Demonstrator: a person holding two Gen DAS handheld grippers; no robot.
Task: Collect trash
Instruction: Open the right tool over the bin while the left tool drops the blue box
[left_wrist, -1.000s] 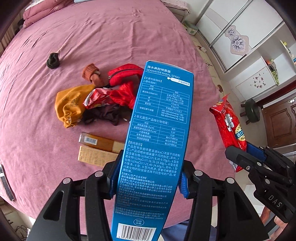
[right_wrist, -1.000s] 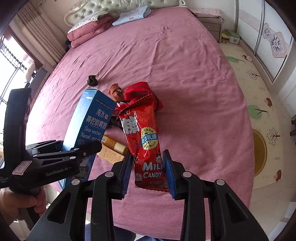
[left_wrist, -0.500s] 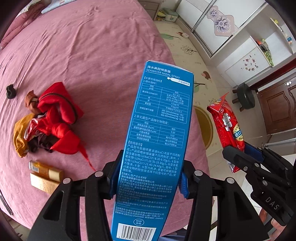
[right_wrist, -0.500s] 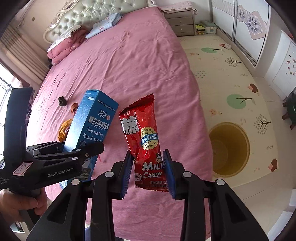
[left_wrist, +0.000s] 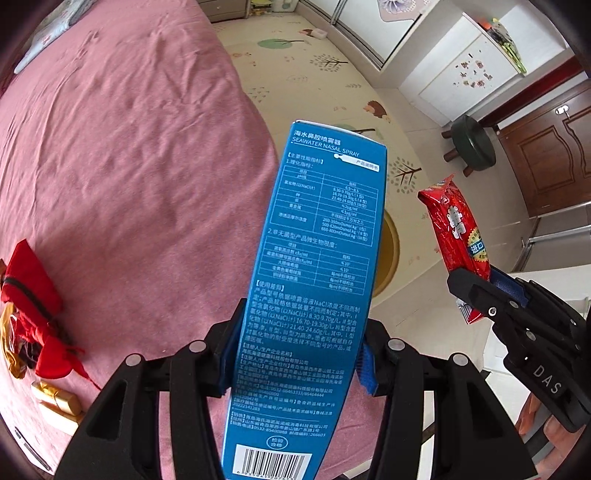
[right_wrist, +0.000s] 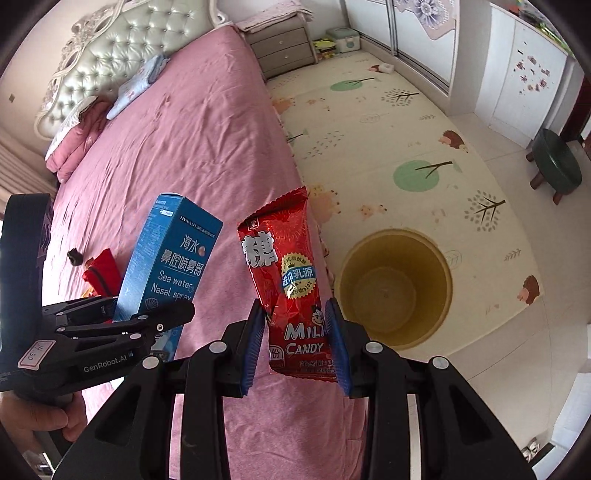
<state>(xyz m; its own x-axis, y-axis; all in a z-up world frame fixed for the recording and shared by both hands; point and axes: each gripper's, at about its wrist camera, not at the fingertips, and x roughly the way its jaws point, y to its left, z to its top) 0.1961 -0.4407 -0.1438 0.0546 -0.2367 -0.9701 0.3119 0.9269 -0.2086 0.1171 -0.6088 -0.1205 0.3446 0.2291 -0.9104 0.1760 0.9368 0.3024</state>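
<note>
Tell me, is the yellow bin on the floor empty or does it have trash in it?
Empty. The right wrist view looks down into the bin, showing only its bare bottom.

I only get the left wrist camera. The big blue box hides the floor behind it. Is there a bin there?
Observer: Yes. The right wrist view shows a round yellow bin on the floor mat, just off the edge of the bed.
Child: Is there stuff in it?
Observer: It looks empty inside, down to the bottom.
Child: What does the front of my blue box say?
Observer: "Sea water Nasal spray", with a little shell picture.
Child: And the red packet in the right gripper?
Observer: Its front reads "Candy", with a cartoon mouse.
</note>
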